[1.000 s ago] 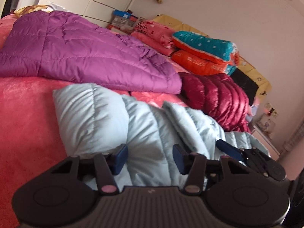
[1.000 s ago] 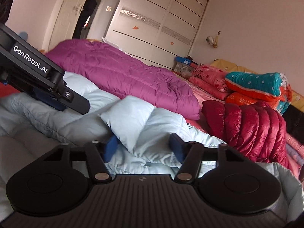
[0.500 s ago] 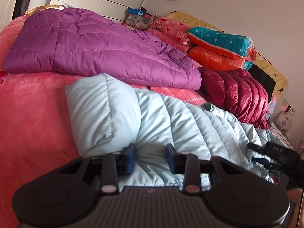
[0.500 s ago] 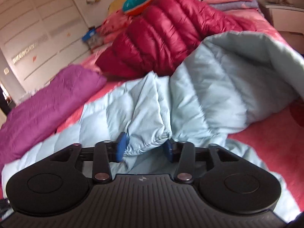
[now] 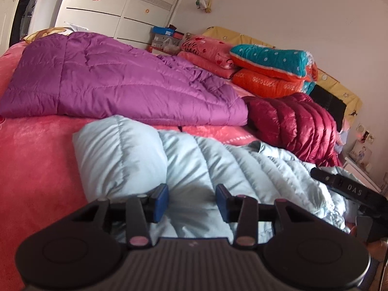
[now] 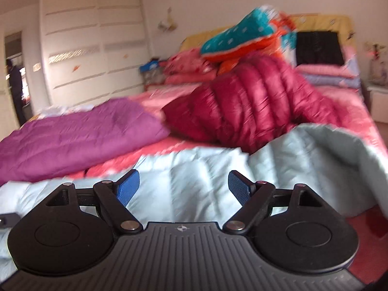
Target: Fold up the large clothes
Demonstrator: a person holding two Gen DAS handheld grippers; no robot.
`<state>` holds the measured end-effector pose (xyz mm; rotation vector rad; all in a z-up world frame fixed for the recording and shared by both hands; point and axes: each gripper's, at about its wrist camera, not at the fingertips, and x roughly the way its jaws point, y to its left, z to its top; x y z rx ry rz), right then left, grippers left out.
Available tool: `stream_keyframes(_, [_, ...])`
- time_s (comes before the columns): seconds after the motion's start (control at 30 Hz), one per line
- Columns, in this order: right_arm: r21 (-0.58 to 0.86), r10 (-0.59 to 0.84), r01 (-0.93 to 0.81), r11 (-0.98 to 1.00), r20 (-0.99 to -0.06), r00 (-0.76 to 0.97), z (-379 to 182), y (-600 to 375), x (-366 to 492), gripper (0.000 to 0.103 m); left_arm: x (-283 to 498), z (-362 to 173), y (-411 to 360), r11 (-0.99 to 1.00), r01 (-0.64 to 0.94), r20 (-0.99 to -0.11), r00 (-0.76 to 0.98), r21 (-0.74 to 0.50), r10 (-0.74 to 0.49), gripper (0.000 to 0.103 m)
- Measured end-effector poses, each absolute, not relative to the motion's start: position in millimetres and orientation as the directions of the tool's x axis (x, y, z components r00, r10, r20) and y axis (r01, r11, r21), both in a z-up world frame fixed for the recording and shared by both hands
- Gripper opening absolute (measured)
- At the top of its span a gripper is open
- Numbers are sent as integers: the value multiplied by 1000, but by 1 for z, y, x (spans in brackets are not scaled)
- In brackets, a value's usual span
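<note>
Right gripper (image 6: pixel 184 186) has let go: half a second back its blue pads pinched the cuffed end of a pale-blue sleeve, now its jaws have just been opening and stand wide, nothing between them, pale fabric lying beyond and below. Its view has also rolled back to level and is motion-blurred. Left gripper (image 5: pixel 191 200) barely shifted; its jaws have just been opening a little after a brief narrowing, now at a middling gap with puffy fabric bulging between the pads (image 5: pixel 160 198); cannot tell whether they actually press on it. Pale-blue down jacket (image 5: pixel 218 160) lies spread across the near part of the bed, quilted in horizontal channels, matte shell, one fat rounded fold sticking up at its left end. Under it a pink-red fleece bedspread (image 5: pixel 36 160), plush nap. Behind: purple quilted coat (image 5: pixel 121 87), flat, stitched in wide panels; to the right a glossy maroon puffer (image 5: pixel 298 123), narrow ribbed channels, heaped. Further back a stack of folded quilts (image 5: pixel 269 72): teal with white dots on top, orange below printed "GOOD LUCK", pink beside it with hearts and script, unreadable. Right gripper's black body in the left view reads "DAS". White panelled wardrobe (image 5: pixel 116 12) behind the bed.
</note>
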<state>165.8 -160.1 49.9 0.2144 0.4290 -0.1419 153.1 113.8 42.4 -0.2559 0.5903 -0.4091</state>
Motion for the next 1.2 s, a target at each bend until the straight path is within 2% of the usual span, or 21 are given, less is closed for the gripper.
stream_keyframes(0.1, [179,-70,194,965,-538,840,33,-166,184,101,155,39,112,906,282,-507,757,-316,-412,41])
stream_keyframes(0.2, [183,-52,192,964,-579,814,25,-172,193,103,157,34,111,918,273,-528,754,-289,-390,40])
stream_keyframes(0.3, [97,-87,182,978,-604,792,19,-162,199,103,159,28,112,923,269,-539,752,-275,-380,38])
stream_keyframes(0.47, [24,-129,180,983,-601,789,10,-155,201,103,162,19,115,923,261,-542,751,-282,-378,34])
stream_keyframes(0.6, [4,-142,179,984,-595,791,7,-145,197,103,159,16,107,935,266,-535,768,-233,-352,34])
stream_keyframes(0.83, [76,-94,169,983,-582,808,15,-152,187,103,150,22,103,947,269,-514,795,-178,-322,35])
stream_keyframes(0.9, [112,-78,174,978,-577,813,19,-156,187,103,145,27,101,951,268,-504,806,-156,-310,37])
stream_keyframes(0.97, [151,-71,187,971,-564,822,24,-159,177,103,136,33,100,952,275,-488,818,-131,-304,45])
stream_keyframes(1.07, [192,-85,220,957,-538,839,35,-162,160,103,122,41,98,953,280,-471,829,-114,-300,52])
stream_keyframes(1.2, [170,-149,262,950,-489,859,52,-163,132,103,99,52,100,955,271,-463,836,-117,-294,57])
